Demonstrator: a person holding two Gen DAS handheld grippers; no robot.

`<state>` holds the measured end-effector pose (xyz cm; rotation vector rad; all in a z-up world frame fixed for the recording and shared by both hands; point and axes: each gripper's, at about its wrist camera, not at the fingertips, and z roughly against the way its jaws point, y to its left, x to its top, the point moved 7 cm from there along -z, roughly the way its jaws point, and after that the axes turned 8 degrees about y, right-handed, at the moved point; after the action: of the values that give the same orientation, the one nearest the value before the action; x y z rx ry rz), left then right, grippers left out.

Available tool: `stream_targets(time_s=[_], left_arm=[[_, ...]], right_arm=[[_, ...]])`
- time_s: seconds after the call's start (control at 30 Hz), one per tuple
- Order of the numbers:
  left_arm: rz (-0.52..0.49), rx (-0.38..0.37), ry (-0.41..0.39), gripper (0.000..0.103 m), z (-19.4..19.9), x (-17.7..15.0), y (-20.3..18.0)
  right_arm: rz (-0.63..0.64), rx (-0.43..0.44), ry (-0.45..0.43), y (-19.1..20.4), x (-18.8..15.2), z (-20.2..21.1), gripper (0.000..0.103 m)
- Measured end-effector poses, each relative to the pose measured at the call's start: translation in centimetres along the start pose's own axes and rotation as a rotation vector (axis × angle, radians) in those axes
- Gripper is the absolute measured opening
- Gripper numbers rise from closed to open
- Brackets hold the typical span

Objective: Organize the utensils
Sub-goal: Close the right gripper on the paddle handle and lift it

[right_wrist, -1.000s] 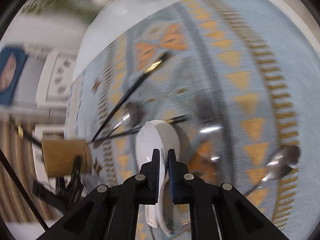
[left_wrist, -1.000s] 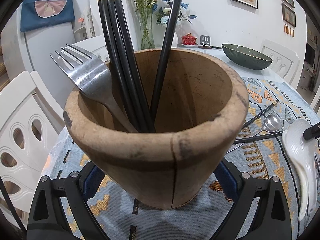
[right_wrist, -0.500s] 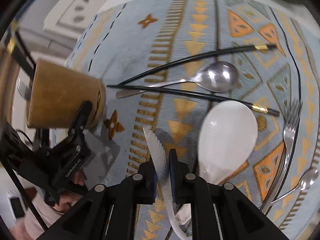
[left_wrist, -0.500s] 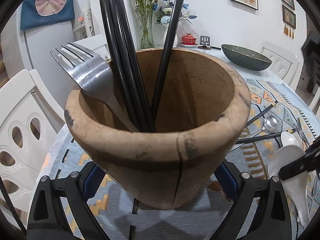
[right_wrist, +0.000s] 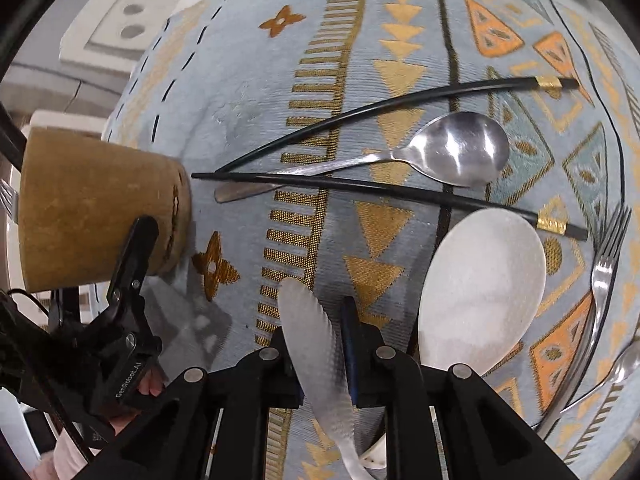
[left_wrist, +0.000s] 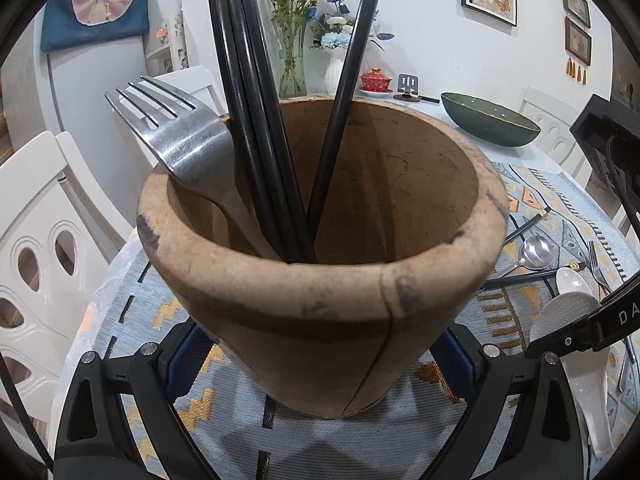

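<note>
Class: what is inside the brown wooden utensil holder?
The brown wooden utensil holder holds one steel fork, tines up, and four black gold-banded chopsticks. Their lower ends and the holder's bottom are hidden behind its front wall.

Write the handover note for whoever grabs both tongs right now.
Left tongs: shut on the brown wooden cup, upright on the patterned blue mat.
Right tongs: jaws just opened a little; a narrow white dimpled utensil looks pinched between them.
Done: a steel fork and four black gold-banded chopsticks stand in the cup.
Left: two loose black chopsticks, a steel spoon, a large white oval paddle and a second steel fork lie on the mat.
</note>
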<state>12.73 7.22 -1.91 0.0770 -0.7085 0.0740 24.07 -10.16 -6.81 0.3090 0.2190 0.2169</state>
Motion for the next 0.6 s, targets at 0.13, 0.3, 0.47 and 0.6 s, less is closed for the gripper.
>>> stream_targets(time_s=[0.13,0.3,0.47,0.6], left_arm=[[0.001,-0.003,0.001,0.098,0.0,0.1,0.1],[0.001,-0.001,-0.005,0.098,0.1,0.2,0.3],[0.003,-0.002,-0.013,0.098,0.3,0.2,0.2],[-0.002,0.008,-0.015,0.098,0.5,0.1,0.0]], right_arm=[[-0.013,-0.01,-0.009,-0.1,-0.6,0.0,0.013],[0.009,-0.021,0.004,1.6,0.3,-0.6,0.014],[0.027,-0.025,0.009,2.4,0.9,-1.1,0.014],[0.039,0.004,0.003,2.2,0.9,-1.1,0.014]])
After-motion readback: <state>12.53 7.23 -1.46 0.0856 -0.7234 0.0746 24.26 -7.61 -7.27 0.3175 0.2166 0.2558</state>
